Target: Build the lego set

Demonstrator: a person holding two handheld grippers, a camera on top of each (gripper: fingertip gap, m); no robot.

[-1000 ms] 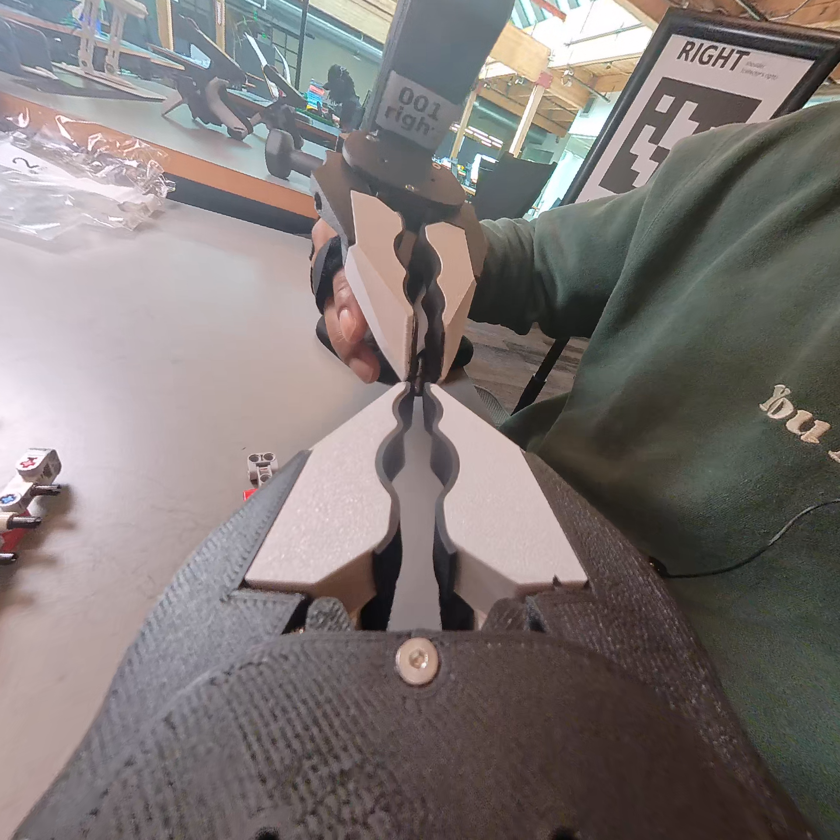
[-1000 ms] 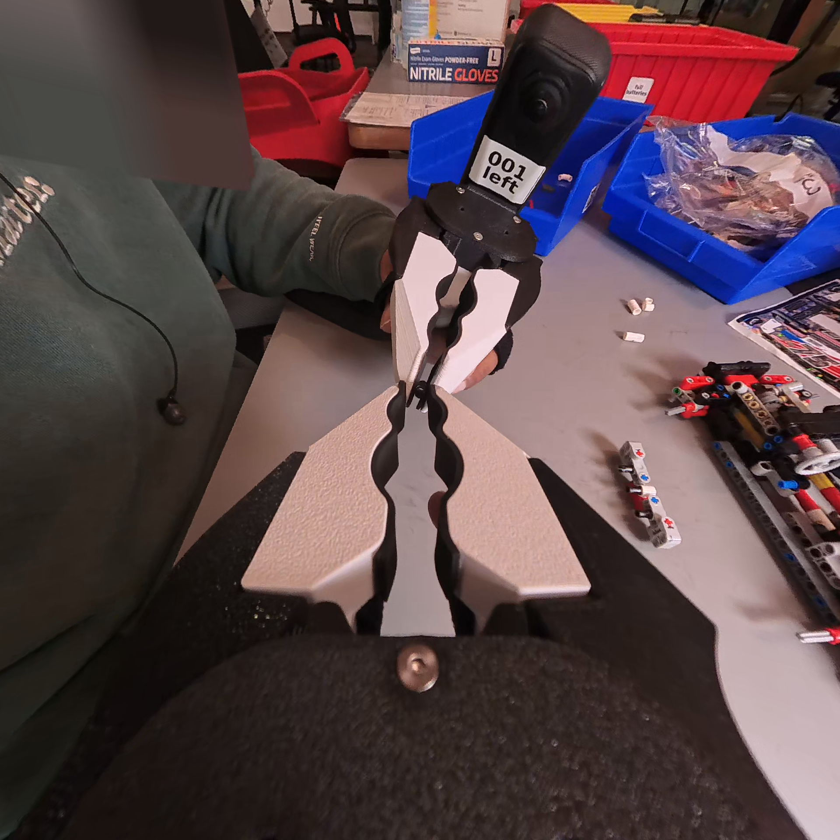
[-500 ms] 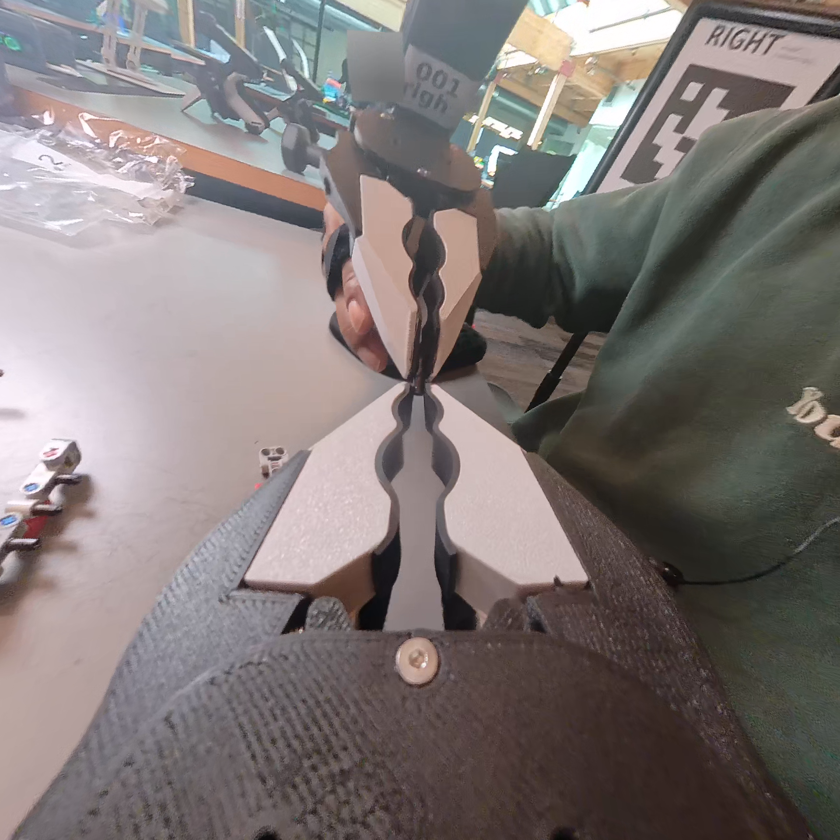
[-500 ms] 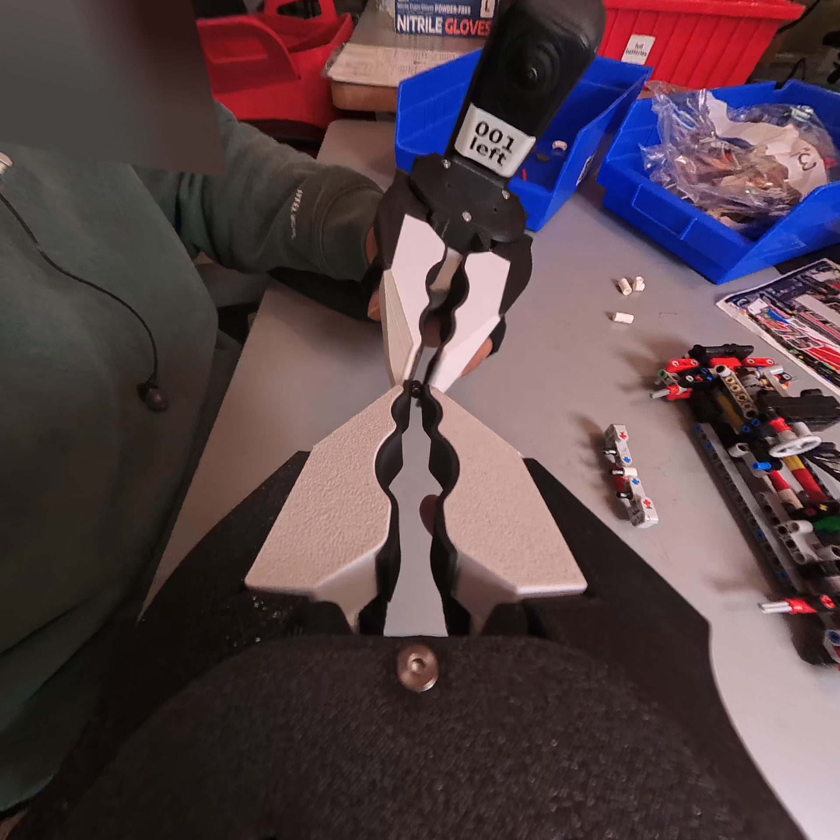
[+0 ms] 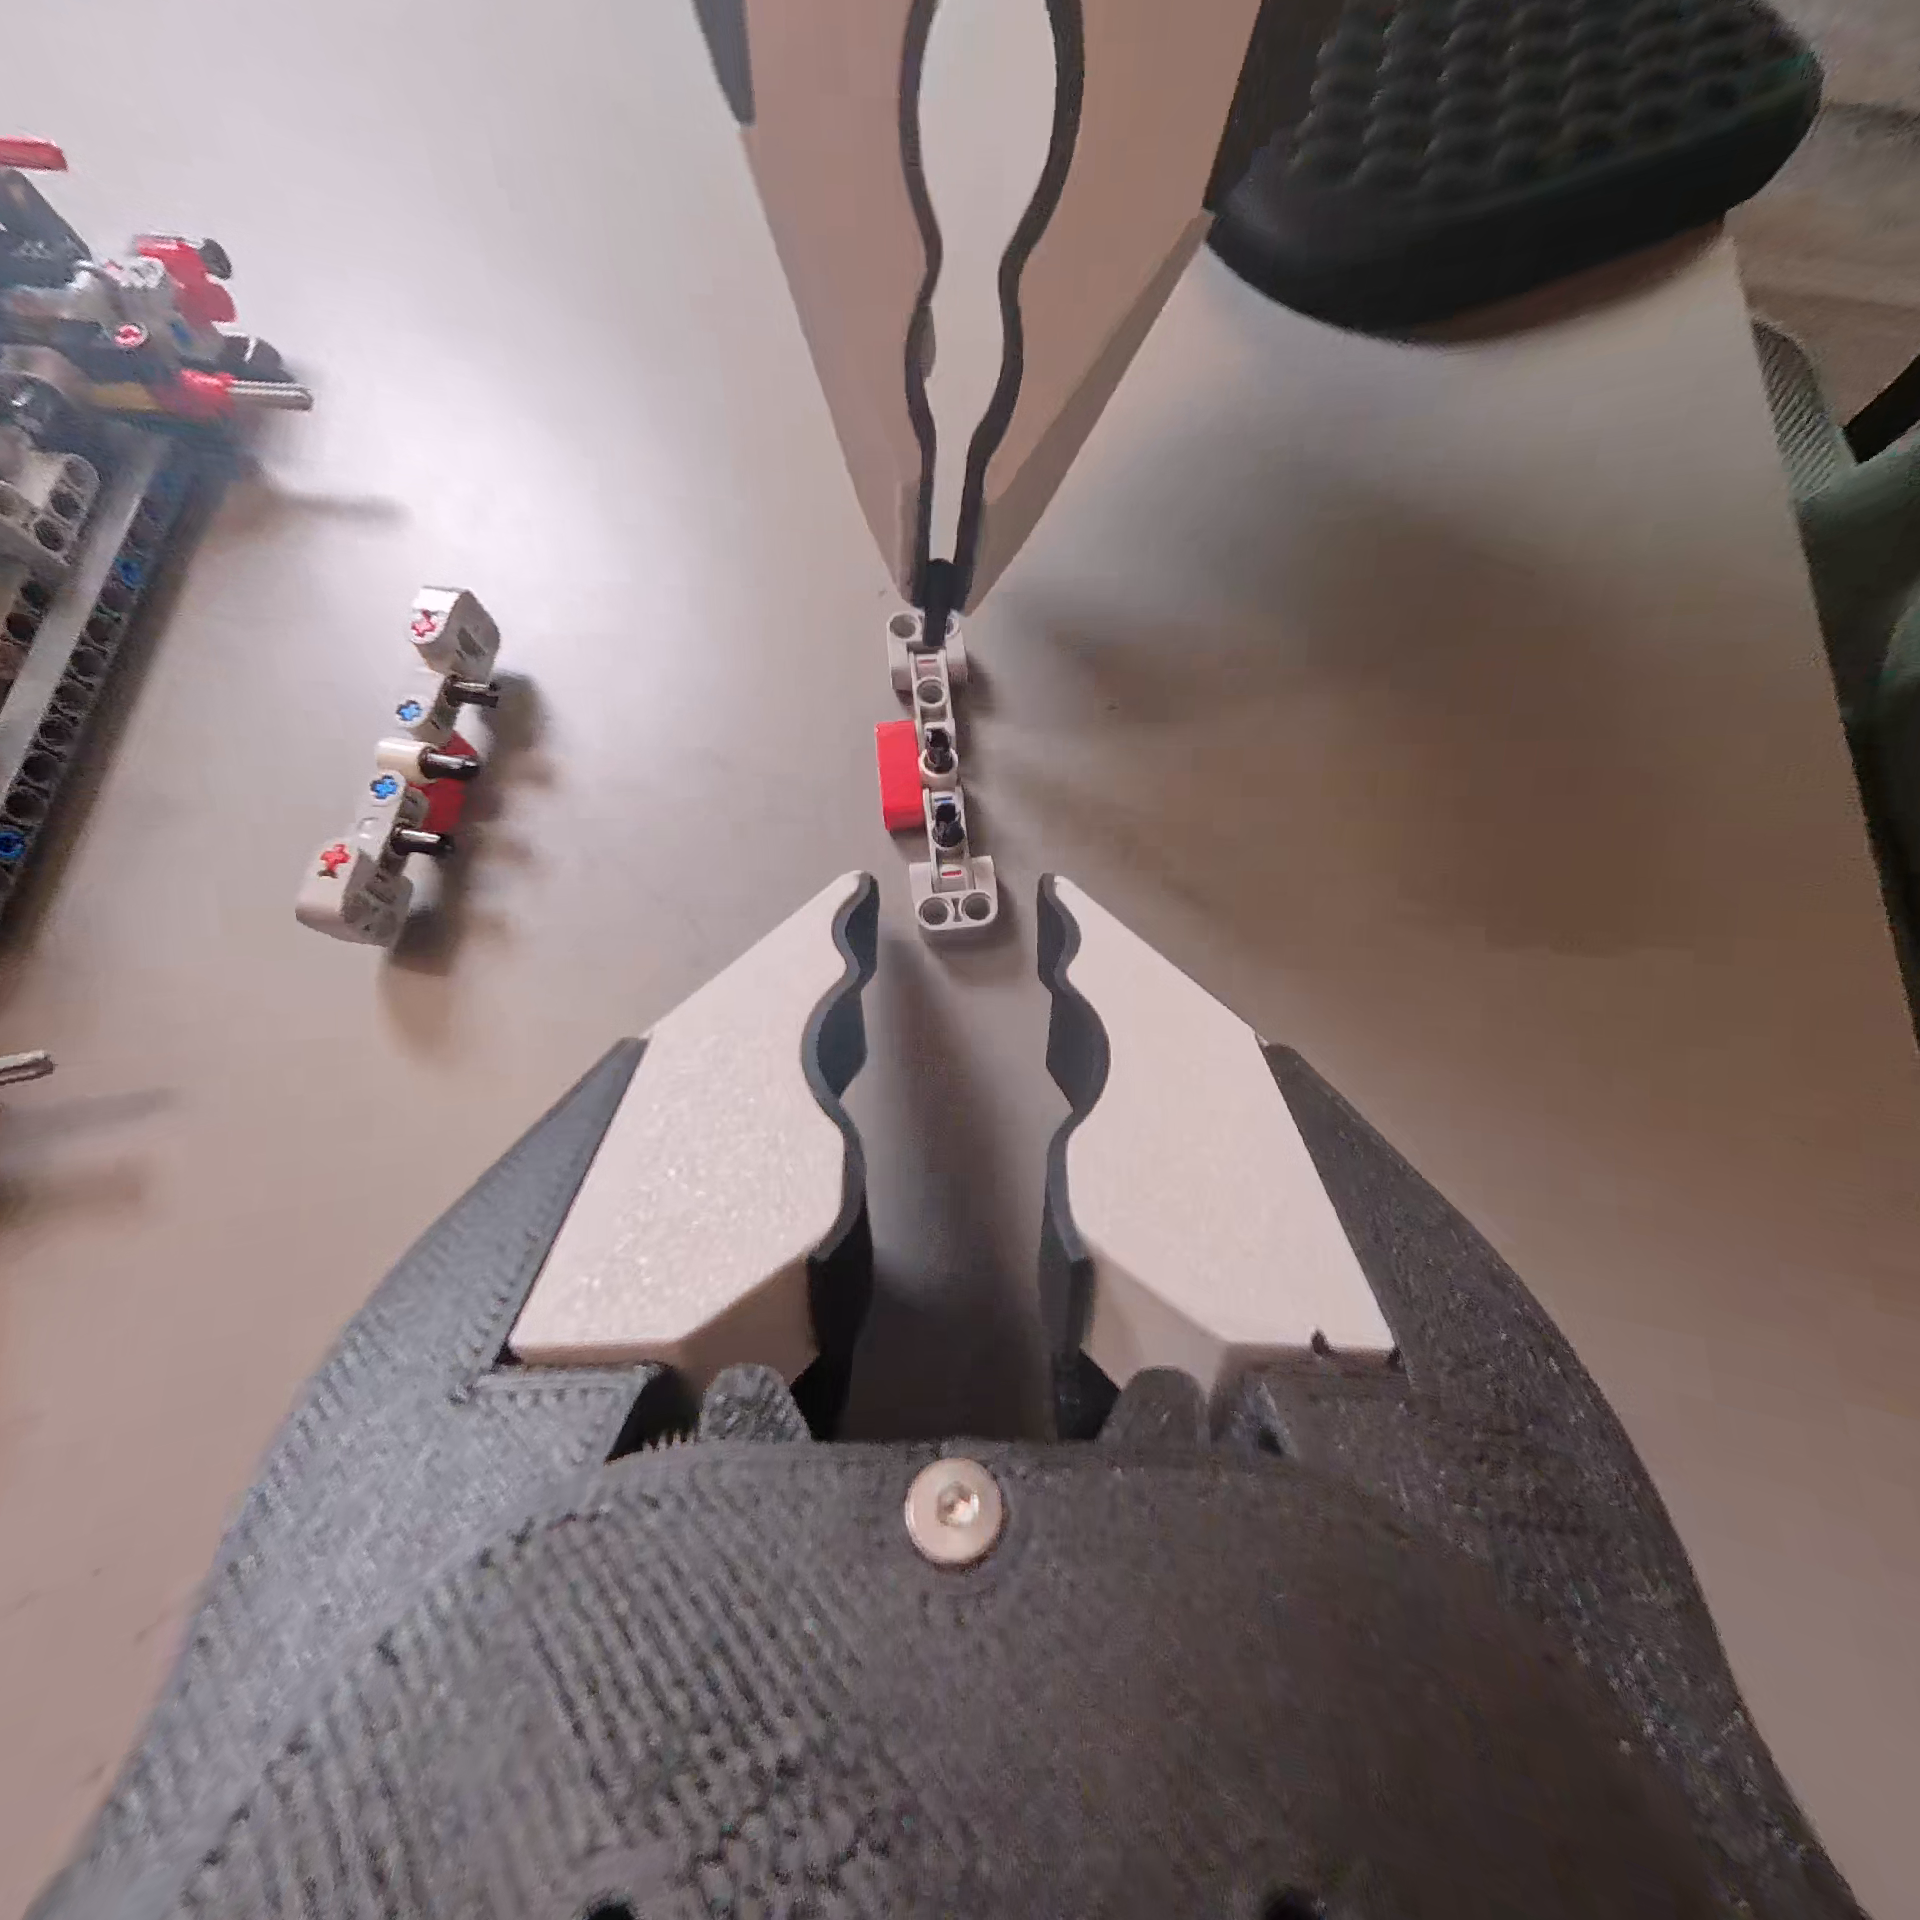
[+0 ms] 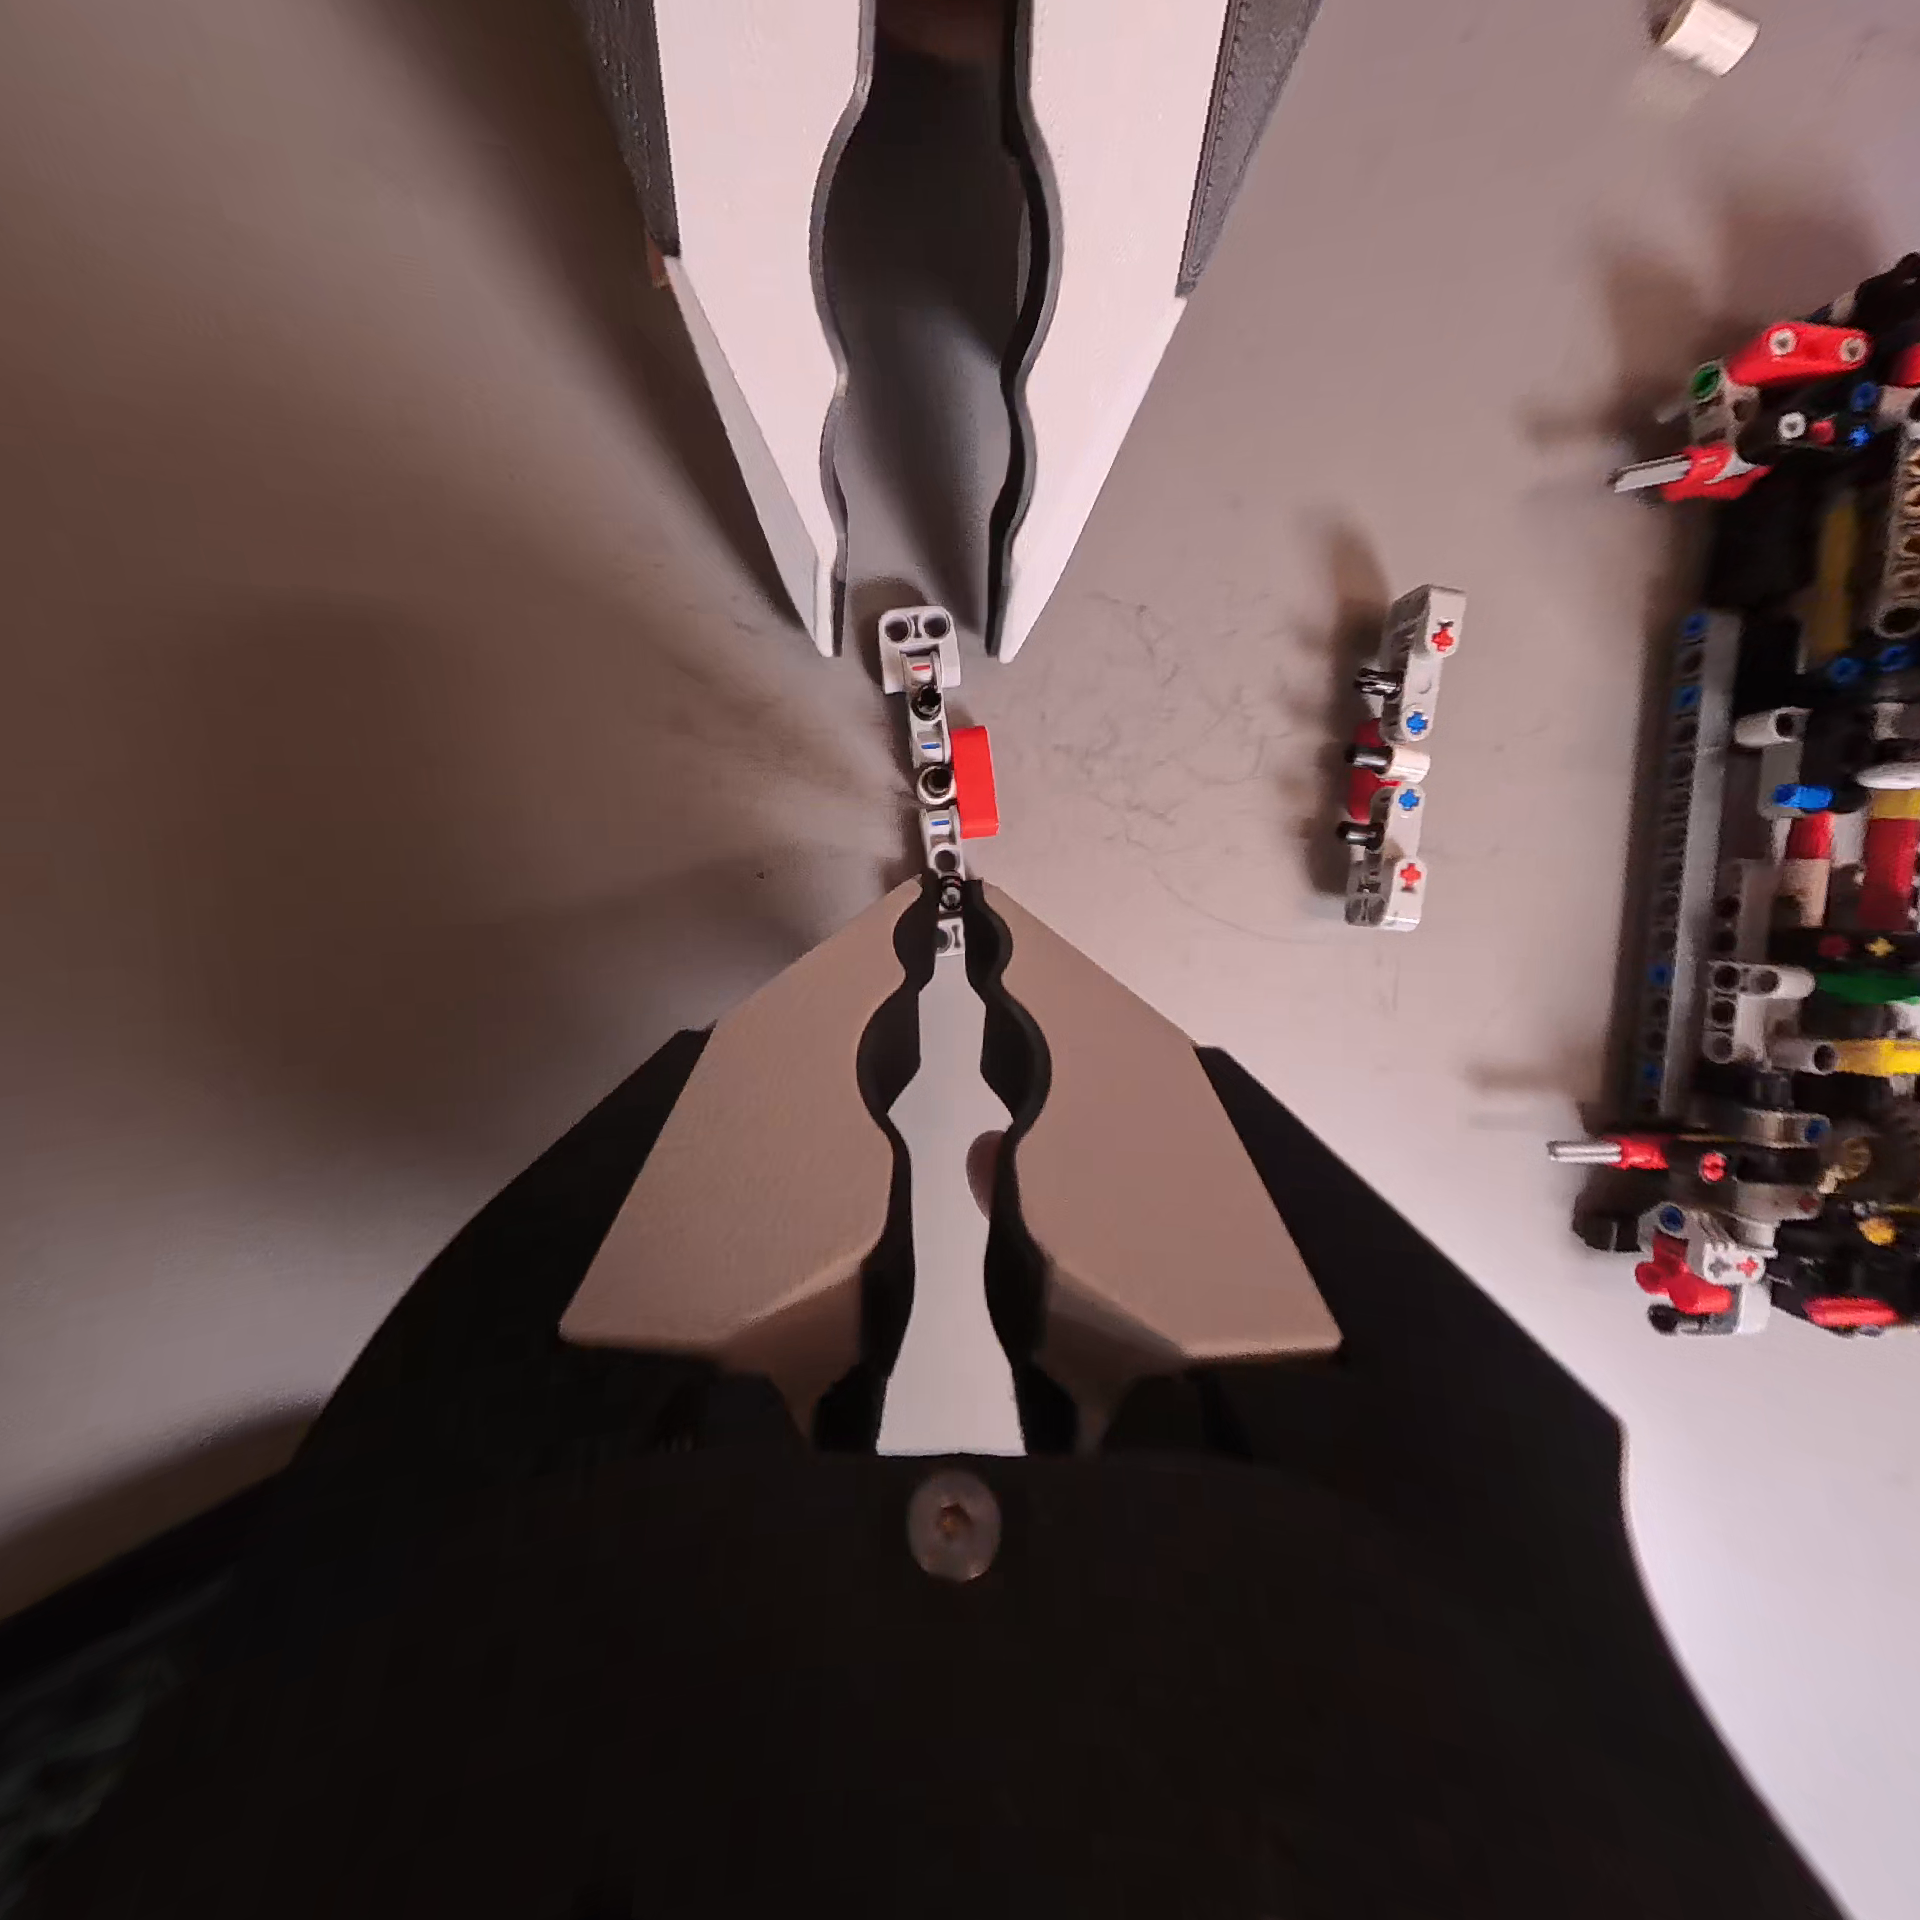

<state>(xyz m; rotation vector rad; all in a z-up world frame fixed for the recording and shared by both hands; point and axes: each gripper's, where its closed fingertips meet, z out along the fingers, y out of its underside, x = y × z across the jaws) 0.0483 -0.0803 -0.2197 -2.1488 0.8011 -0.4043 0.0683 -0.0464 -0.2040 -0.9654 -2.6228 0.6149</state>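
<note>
Right gripper (image 6: 948,891) pinches a black pin (image 5: 938,585) at the grey beam's (image 5: 938,769) 12 o'clock end in left wrist view. Left gripper (image 5: 953,902) fingers apart, straddling the beam's 6 o'clock end. Beam lies on the table (image 5: 1455,831), second beam (image 5: 400,769) at 9 o'clock.

- Both grippers, earlier raised tip to tip in front of the person, now point down at the table (image 5: 1455,831).
- The left gripper (image 5: 954,888) now stands open, its fingers either side of a grey lego strip's (image 5: 940,769) near end.
- The right gripper (image 6: 948,896) now pinches a black pin (image 5: 939,587) at that strip's other end.
</note>
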